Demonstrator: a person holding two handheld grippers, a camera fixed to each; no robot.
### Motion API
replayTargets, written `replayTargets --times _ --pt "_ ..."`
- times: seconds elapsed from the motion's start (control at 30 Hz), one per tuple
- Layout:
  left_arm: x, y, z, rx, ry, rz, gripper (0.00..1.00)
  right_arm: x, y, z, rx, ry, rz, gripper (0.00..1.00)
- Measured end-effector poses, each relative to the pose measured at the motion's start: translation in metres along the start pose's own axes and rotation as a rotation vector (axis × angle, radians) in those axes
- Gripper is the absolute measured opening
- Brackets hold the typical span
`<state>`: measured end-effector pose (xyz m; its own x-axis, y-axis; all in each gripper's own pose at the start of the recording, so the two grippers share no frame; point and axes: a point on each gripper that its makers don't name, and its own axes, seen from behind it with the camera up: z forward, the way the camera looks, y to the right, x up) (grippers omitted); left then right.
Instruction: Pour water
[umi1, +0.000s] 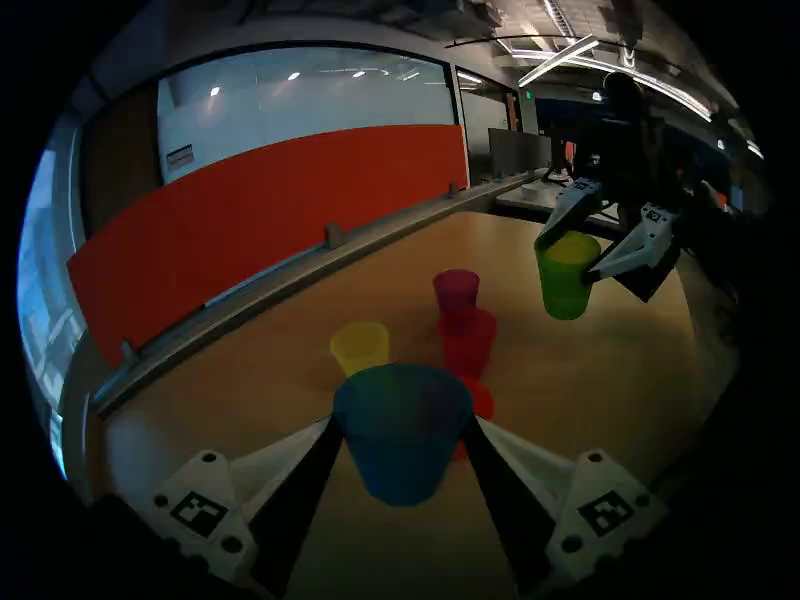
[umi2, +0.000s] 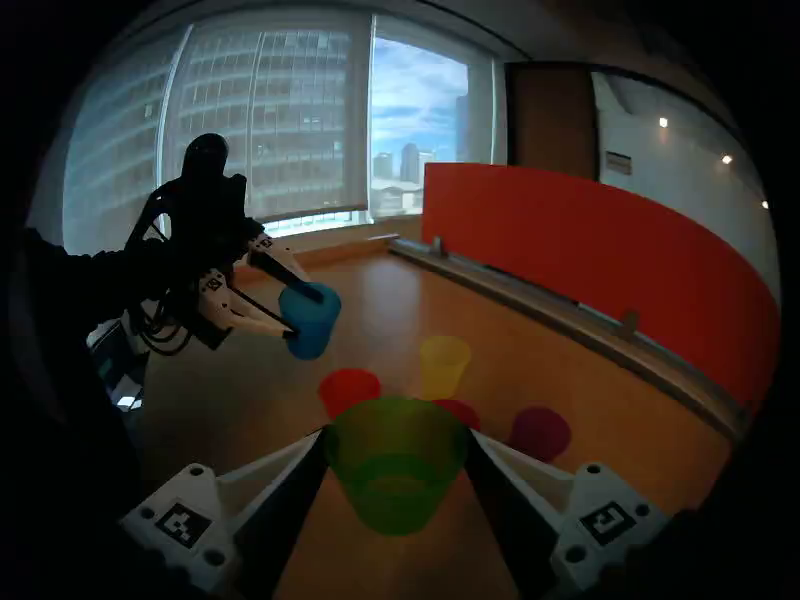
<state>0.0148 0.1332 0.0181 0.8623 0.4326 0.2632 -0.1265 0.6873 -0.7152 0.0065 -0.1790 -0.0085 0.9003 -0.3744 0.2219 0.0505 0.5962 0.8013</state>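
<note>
The left tongs (umi1: 402, 428) are closed on a blue cup (umi1: 400, 465), which is gripped by both fingers just below its rim and held mouth up above the wooden counter (umi1: 600, 390). The right tongs (umi2: 396, 445) are likewise closed on a green cup (umi2: 395, 490), pressed between both fingers with its mouth up. In the left gripper view the green cup is seen farther off to the right, raised over the counter and well apart from the blue cup. A yellow cup (umi1: 360, 347), a magenta cup (umi1: 456, 290) and a red cup (umi1: 468, 345) are set close together on the counter between the two held cups. A second red item (umi1: 482, 400) is partly hidden behind the blue cup. Whether any cup holds water cannot be told. An orange-red partition (umi1: 270, 220) is seen along the counter's far edge.
</note>
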Motion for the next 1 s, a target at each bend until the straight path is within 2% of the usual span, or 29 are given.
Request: replayTargets --times 0.73,1.0 --pt "-0.051 0.007 0.026 -0.059 -0.121 -0.02 0.85 -0.03 0.002 0.019 0.025 -0.096 0.018 0.93" --pt "-0.061 0.008 0.033 -0.072 -0.135 -0.029 0.85 -0.037 0.005 0.024 0.026 -0.107 0.026 0.93"
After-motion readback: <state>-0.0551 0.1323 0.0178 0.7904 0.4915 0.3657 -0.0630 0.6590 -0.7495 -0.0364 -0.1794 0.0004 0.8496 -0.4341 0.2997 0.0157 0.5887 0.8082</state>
